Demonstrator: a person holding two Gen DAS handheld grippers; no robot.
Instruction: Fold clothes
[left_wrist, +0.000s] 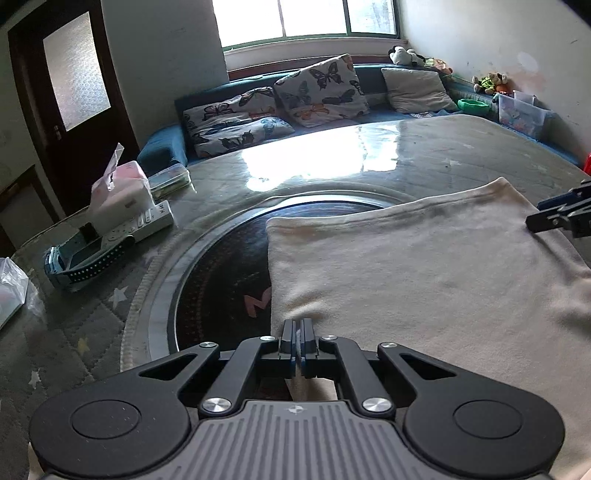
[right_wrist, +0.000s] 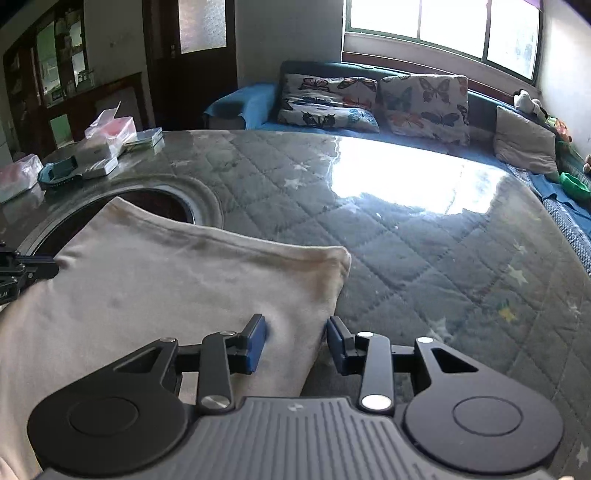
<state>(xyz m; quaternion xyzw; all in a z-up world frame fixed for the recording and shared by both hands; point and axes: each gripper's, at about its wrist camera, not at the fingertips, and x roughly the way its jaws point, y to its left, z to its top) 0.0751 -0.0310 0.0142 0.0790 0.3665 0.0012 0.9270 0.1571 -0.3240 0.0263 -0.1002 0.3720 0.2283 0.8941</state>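
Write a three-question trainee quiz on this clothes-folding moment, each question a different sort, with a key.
1. True or false: the left gripper is shut on the near left edge of the cream knit garment.
2. Multiple choice: the right gripper is A) shut on the garment, B) open with the garment's right edge between its pads, C) holding the pink tissue pack.
3. Fill in: the garment partly covers the dark round ____ set in the glass-topped quilted table.

Key: 1 true; 2 B; 3 inset.
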